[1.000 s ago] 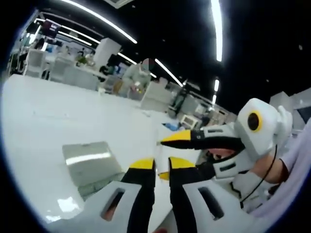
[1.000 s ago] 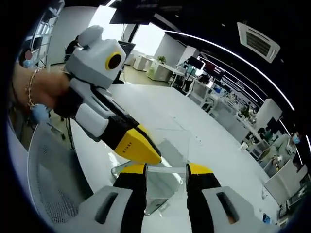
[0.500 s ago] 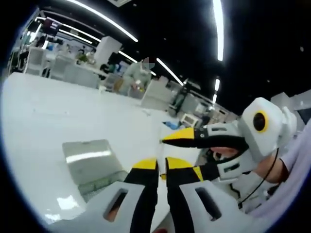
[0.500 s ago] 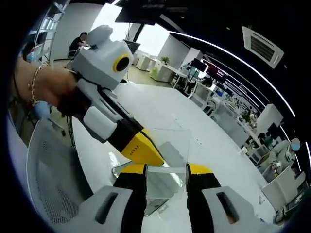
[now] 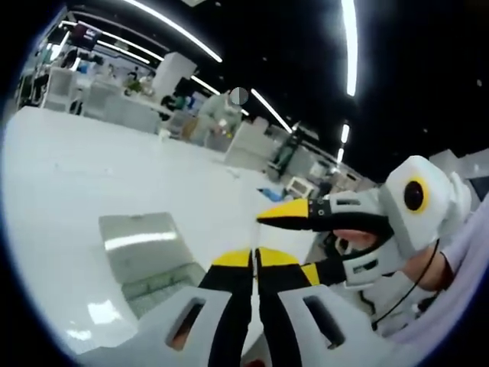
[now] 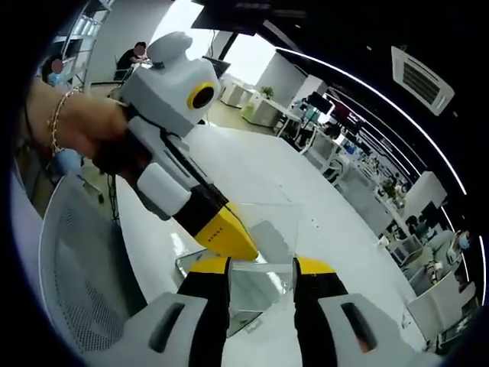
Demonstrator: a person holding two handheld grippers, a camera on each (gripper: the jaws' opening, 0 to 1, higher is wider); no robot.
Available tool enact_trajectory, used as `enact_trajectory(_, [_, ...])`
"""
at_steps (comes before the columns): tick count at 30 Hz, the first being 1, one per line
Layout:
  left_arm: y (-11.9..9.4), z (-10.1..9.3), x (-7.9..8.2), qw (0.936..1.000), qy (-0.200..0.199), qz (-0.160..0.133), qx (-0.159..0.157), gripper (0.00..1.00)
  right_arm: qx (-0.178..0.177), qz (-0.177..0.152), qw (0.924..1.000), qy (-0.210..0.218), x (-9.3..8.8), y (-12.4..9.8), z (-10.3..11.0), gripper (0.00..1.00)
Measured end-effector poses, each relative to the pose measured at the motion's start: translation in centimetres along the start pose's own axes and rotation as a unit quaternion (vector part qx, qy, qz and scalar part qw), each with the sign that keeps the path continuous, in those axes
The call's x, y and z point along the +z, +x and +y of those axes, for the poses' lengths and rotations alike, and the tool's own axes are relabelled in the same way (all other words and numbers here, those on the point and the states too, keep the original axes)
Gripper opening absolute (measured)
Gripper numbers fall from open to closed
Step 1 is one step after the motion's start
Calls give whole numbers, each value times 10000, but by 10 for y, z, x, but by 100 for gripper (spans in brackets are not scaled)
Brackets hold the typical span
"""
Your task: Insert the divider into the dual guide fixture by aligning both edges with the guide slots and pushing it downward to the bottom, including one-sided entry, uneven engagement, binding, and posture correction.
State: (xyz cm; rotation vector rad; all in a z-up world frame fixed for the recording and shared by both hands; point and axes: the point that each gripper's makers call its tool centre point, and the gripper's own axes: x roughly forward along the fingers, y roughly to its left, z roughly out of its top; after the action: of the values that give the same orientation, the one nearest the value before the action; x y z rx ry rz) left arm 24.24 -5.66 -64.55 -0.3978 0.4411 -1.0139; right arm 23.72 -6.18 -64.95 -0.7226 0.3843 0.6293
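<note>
My left gripper has its jaws pressed nearly together, only a thin dark seam between the yellow tips. In the right gripper view its tips sit on the near top corner of the divider, so I judge it's pinching the sheet's edge; the sheet is too clear to confirm this in the left gripper view.

My right gripper has its jaws spread, straddling the divider's top edge, pads not visibly closed on it. In the left gripper view it comes in from the right, just beyond my left tips.

Divider: clear, thin, flat plastic panel, glossy, upright, directly ahead of the right claw and above the fixture. Its top edge runs across the right jaws, its long axis roughly crosswise to that claw. The left claw is nearer its near end and the right is mid-edge.

Dual guide fixture: clear glossy base plate with raised guide walls, sitting on the white table below and ahead of both claws. In the left gripper view it lies to the left of my tips.

My read: the panel's lower end is near or just inside the guides, but I can't tell how deep, or whether both edges are in. Next push goes straight down, keeping the top edge level to avoid binding.
</note>
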Motion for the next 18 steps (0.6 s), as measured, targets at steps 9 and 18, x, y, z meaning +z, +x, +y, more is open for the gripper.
enact_trajectory(9, [-6, 3, -5, 9999, 100, -2, -64, 0, 258, 47, 9996, 137, -9, -4, 4, 27])
enact_trajectory(18, [-10, 3, -11, 9996, 171, -12, -212, 0, 741, -77, 9968, 283, -12, -13, 7, 25])
